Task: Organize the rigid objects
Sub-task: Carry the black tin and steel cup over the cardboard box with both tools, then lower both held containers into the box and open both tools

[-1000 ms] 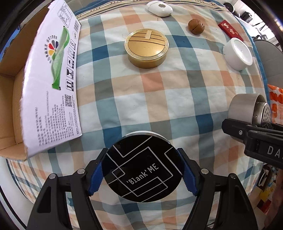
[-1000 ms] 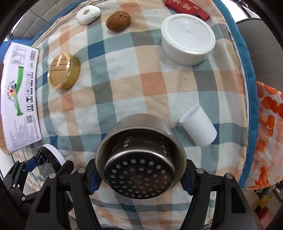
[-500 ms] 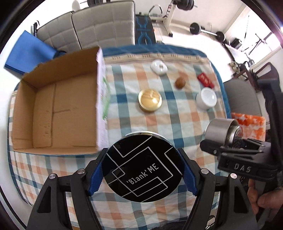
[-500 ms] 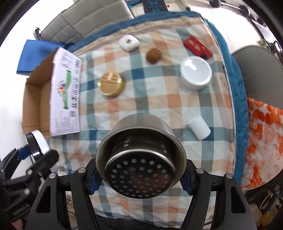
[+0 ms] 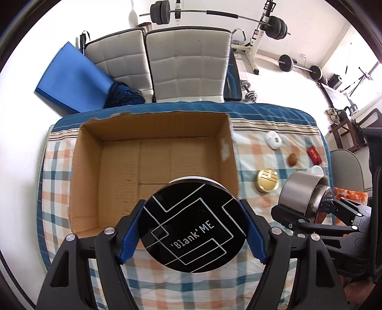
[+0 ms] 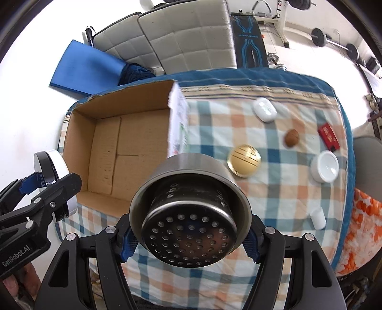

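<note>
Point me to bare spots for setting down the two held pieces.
The cardboard box floor is bare wall to wall. Bare cloth also lies along the near table edge, below the box, and between the box's right wall and the gold tin. The far-right corner is crowded: white case, walnut, red packet, white jar.

Barbell rack (image 5: 260,21), blue mat (image 5: 71,81)
</note>
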Tool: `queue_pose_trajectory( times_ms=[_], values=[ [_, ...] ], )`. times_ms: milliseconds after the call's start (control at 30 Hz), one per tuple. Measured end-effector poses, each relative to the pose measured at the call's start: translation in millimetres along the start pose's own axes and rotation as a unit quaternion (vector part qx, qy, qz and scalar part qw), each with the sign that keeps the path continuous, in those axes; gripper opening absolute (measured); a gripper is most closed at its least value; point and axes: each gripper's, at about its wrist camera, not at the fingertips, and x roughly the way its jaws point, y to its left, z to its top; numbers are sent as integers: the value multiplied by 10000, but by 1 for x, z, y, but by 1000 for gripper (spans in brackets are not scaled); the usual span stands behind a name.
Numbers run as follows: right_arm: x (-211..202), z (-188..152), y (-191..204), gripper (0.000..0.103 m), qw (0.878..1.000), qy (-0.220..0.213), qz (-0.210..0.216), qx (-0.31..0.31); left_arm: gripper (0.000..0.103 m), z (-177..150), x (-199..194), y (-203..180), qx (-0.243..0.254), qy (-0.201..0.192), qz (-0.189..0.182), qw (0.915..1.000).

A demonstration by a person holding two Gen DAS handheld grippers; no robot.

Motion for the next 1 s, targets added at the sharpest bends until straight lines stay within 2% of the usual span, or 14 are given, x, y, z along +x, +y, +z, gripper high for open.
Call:
queue_pose_trajectory(
  times_ms=[267, 467, 633, 800, 867, 1000],
  values=[
    [31, 36, 71, 72, 9999, 2, -117, -90, 73, 30, 25, 69, 19, 118, -94, 9999],
    [75, 62, 101, 72, 9997, 138, -170, -141, 73, 58, 72, 112, -207, 462, -547, 9972],
    [121, 79, 103, 73, 9990, 433, -126, -75, 74, 77, 133, 135, -522, 1057, -1122, 9867],
    [161, 91, 101, 73, 9968, 750, -238, -113, 74, 85, 188, 134, -570, 1591, -1440, 9750],
    [166, 95, 105, 73, 9964, 681, -441, -255, 74, 87, 202, 135, -628, 1700, -1496, 9720],
    [179, 104, 111, 73, 9957, 868, -218, -256, 74, 90, 219, 133, -687, 1817, -1632, 9673]
  ],
)
